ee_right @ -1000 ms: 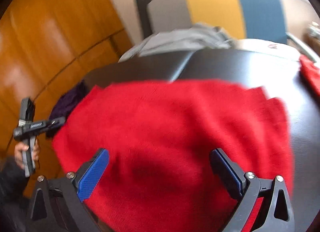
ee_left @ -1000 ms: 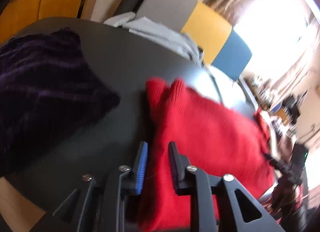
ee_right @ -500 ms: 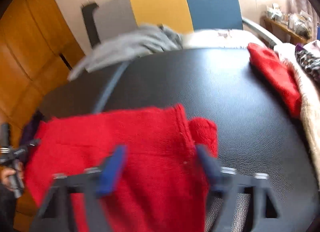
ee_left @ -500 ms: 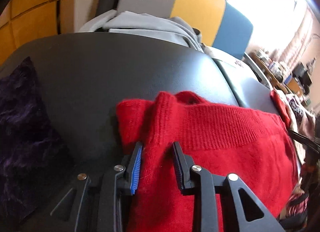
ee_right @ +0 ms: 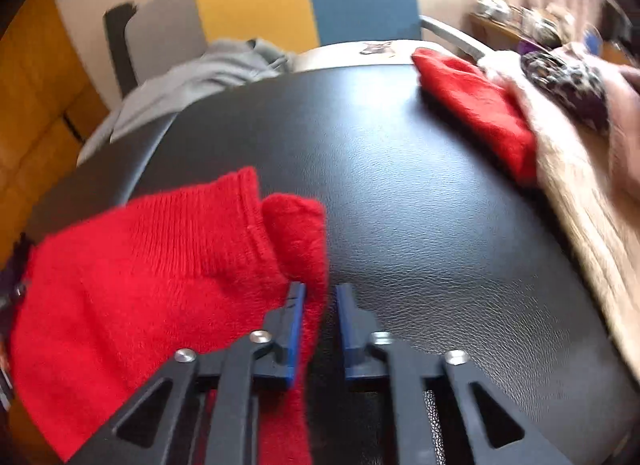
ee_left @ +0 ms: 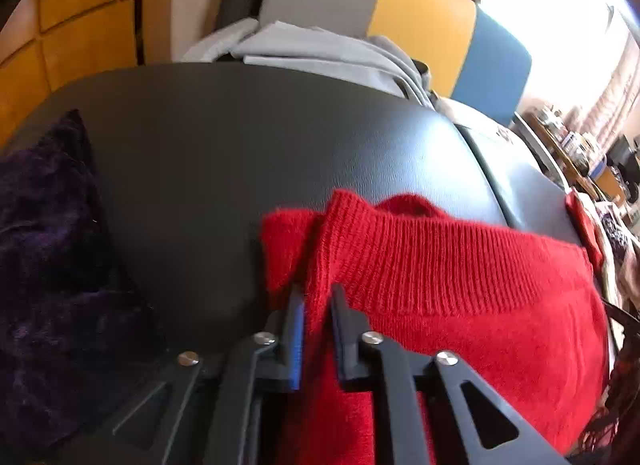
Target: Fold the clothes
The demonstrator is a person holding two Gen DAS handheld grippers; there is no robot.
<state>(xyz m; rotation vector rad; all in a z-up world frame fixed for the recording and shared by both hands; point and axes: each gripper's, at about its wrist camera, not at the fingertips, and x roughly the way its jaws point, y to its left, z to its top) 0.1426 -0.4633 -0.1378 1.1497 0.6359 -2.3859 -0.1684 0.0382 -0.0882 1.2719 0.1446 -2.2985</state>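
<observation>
A red knit sweater (ee_left: pixel 460 305) lies on the black leather tabletop (ee_left: pixel 240 145), ribbed hem towards the far side. My left gripper (ee_left: pixel 317 293) is at the sweater's left corner with a fold of red knit pressed between its pads; its jaws are opening slightly. In the right wrist view the sweater (ee_right: pixel 140 265) fills the lower left. My right gripper (ee_right: pixel 321 289) is at its right corner, jaws closing around a red fold. The fabric touches the left pad, and a dark gap shows beside the right pad.
A dark purple garment (ee_left: pixel 48 245) lies at the table's left. Grey clothes (ee_left: pixel 320 53) hang off the far edge before a grey, yellow and blue chair (ee_left: pixel 420 17). On the right sit another red garment (ee_right: pixel 476 105), a beige one (ee_right: pixel 580 185) and a leopard-print one (ee_right: pixel 568 81).
Both grippers have come to the sweater's far corners. The right jaws have narrowed from wide open to a small gap around the fold. The left jaws have drawn in on the fabric.
</observation>
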